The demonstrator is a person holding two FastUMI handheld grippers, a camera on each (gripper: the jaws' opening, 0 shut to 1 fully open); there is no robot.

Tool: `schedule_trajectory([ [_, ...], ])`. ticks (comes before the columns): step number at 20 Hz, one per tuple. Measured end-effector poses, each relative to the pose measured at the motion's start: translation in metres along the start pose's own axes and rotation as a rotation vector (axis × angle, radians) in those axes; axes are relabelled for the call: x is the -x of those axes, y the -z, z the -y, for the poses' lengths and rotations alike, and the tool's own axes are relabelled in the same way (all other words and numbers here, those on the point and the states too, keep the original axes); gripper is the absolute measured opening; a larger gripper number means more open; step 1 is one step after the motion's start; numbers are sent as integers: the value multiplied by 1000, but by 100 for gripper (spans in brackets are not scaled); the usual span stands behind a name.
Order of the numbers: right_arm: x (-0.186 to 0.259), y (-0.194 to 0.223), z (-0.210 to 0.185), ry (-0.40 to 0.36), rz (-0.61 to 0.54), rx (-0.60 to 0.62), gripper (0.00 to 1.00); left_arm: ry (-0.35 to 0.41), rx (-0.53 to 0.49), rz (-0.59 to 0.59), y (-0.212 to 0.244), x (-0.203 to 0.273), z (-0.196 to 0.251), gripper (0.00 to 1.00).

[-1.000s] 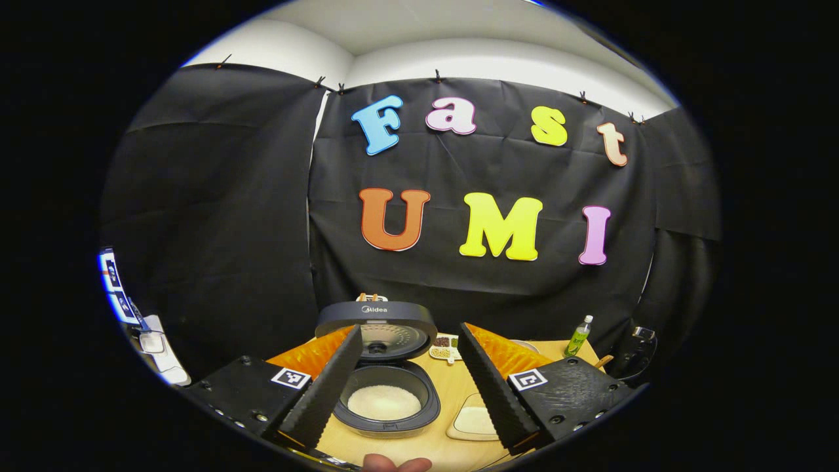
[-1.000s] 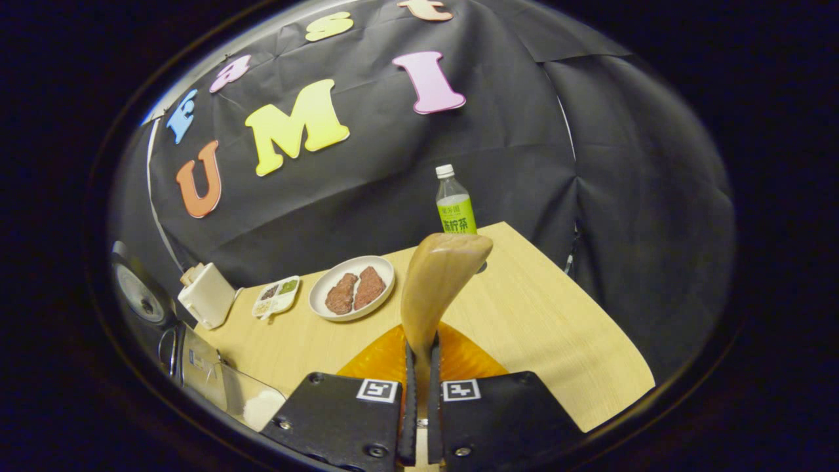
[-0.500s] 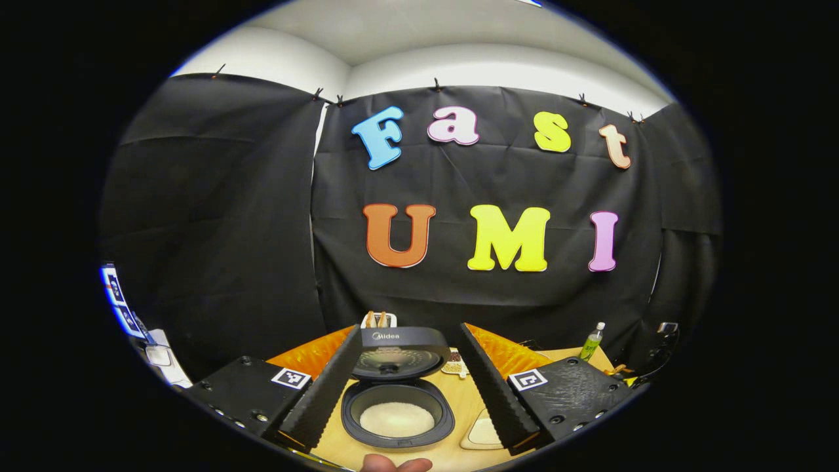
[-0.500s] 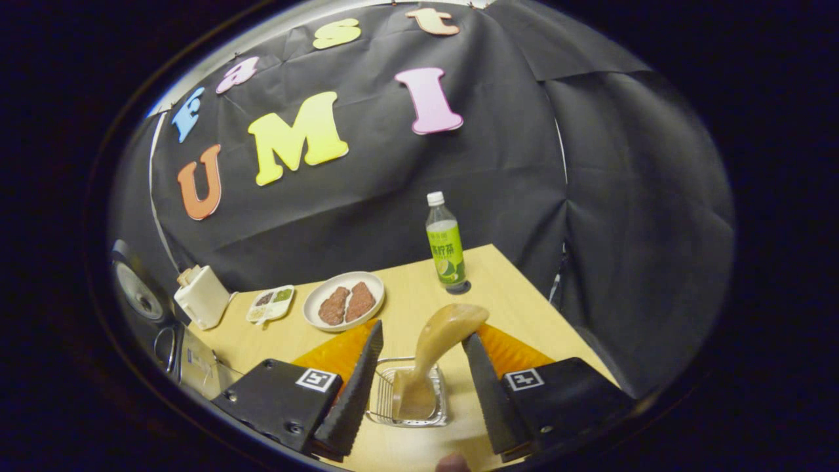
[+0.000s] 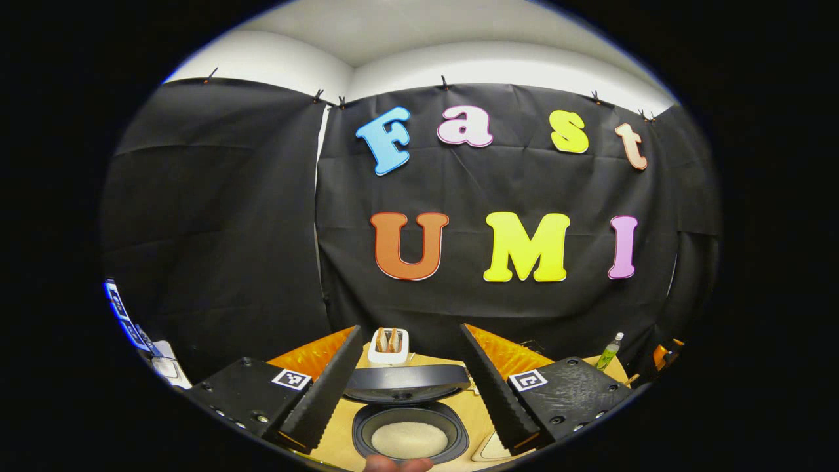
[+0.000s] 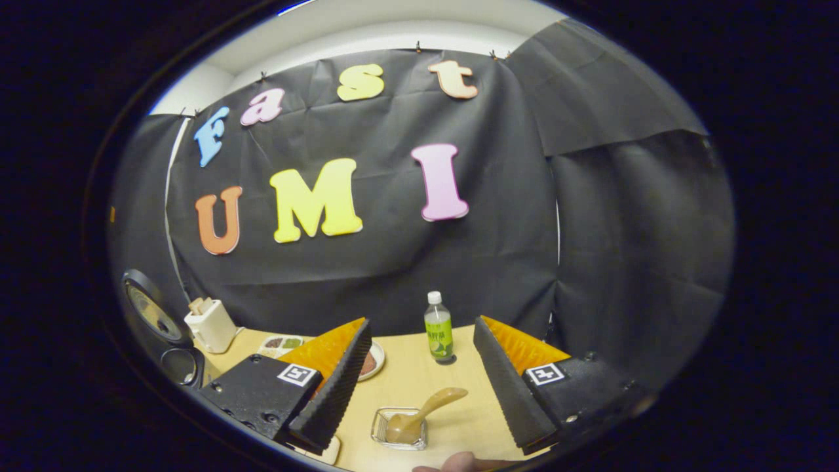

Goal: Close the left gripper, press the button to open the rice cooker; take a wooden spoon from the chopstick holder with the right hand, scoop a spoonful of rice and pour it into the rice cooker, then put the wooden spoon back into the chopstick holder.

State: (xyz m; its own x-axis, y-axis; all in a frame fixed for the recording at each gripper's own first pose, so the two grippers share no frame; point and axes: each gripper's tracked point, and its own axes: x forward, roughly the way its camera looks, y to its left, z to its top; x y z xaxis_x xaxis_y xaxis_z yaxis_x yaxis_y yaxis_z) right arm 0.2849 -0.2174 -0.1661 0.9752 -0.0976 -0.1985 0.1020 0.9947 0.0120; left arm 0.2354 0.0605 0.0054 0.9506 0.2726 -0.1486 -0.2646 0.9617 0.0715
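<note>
Black cloth (image 5: 216, 216) hangs creased around my booth, clipped along its top edge, with a pale wall and ceiling (image 5: 419, 39) lit above it. My light wooden table (image 6: 452, 432) runs back until its far edge meets the cloth

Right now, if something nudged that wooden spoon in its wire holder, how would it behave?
The wooden spoon leans steeply out of the low chopstick holder, so it would probably pivot or tip out. It looks rigid and likely light. The wire holder itself might slide on the smooth table.
</note>
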Motion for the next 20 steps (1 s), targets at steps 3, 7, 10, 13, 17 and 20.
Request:
schedule_trajectory([
  [3, 34, -19, -15, -27, 22, 22, 99, -7, 46, -93, 16, -36, -5, 94],
  [7, 73, -43, -12, -23, 83, 101, 100, -34, 55, -267, 53, -79, -21, 95],
  [10, 86, -49, 5, 26, 96, 171, 100, -60, 77, -376, 73, -98, -27, 95],
  [13, 94, -47, 8, 26, 96, 194, 100, -63, 107, -463, 93, -98, -25, 95],
  [17, 92, -34, 11, 23, 65, 172, 100, -61, 122, -527, 111, -89, -19, 96],
  [20, 87, -26, -1, -26, 50, 137, 100, -77, 131, -563, 120, -73, -17, 96],
])
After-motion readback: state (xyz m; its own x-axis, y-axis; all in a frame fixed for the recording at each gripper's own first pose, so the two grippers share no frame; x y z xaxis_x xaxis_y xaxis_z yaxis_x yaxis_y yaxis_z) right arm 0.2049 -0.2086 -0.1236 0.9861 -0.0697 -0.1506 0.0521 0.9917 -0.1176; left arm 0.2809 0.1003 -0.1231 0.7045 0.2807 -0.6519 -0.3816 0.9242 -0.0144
